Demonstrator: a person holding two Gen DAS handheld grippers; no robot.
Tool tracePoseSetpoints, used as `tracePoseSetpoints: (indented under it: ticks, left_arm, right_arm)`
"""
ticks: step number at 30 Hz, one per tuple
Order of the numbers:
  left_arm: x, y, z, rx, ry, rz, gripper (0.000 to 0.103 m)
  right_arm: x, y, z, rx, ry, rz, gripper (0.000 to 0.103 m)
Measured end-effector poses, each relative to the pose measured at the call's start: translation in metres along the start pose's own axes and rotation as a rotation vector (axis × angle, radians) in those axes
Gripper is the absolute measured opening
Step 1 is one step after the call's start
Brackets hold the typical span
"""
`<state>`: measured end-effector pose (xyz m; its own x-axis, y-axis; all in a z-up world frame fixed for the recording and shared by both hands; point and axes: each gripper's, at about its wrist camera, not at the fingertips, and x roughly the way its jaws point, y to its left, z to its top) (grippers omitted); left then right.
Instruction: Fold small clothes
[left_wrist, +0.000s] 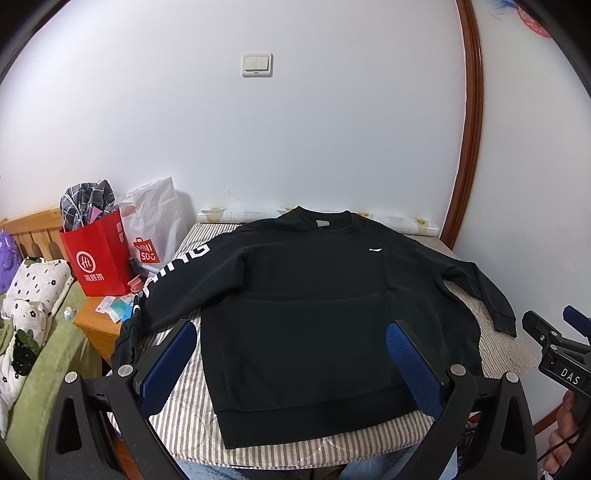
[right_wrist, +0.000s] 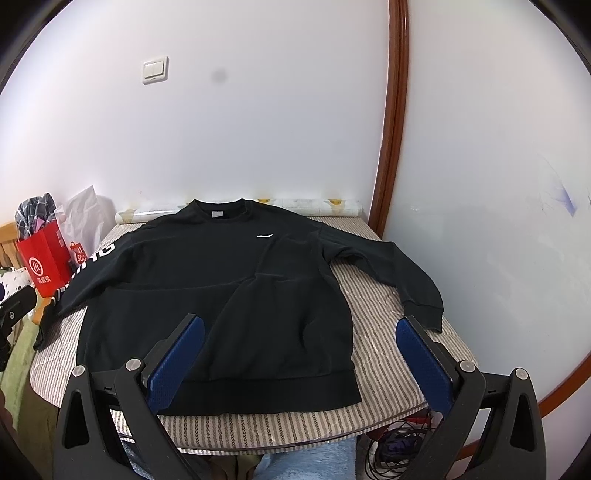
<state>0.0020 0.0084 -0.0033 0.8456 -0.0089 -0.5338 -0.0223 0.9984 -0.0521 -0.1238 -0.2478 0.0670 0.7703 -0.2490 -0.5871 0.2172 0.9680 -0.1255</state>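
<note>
A black sweatshirt (left_wrist: 295, 295) (right_wrist: 221, 280) lies flat, front up, on a striped table (left_wrist: 332, 443) (right_wrist: 373, 306), collar toward the wall and hem toward me. Its left sleeve, with white lettering (left_wrist: 177, 266), hangs off the table's left edge. The right sleeve (right_wrist: 406, 273) lies spread to the right, cuff on the table. My left gripper (left_wrist: 295, 363) hovers open above the hem with nothing between its blue pads. My right gripper (right_wrist: 300, 356) is also open, over the hem's right part, empty. In the left wrist view the right gripper (left_wrist: 554, 343) shows at the right edge.
A red paper bag (left_wrist: 98, 258) and a white shopping bag (left_wrist: 155, 229) stand on a wooden nightstand (left_wrist: 96, 325) left of the table. A bed with a green blanket (left_wrist: 44, 369) lies further left. A white wall and brown door frame (right_wrist: 395, 122) stand behind. Cables (right_wrist: 391, 446) lie under the table.
</note>
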Motion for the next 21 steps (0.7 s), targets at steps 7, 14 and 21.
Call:
tracePoseSetpoints:
  ticks: [7,14,21]
  left_arm:
    - [0.0004,0.0010,0.0007,-0.001,0.005,0.011,0.103]
    - [0.0040,0.0002,0.0002,0.003,0.006,0.014,0.103]
    - [0.0087,0.0032,-0.0020,-0.014,0.004,0.008,0.103]
  right_arm:
    - [-0.0008,0.0007,-0.0001,-0.002,-0.003,0.002,0.102]
    - [-0.0013,0.0020,-0.0015,-0.003,-0.006,0.004,0.102]
    - [0.0019,0.0038,-0.0028,-0.016,-0.004,-0.004,0.102]
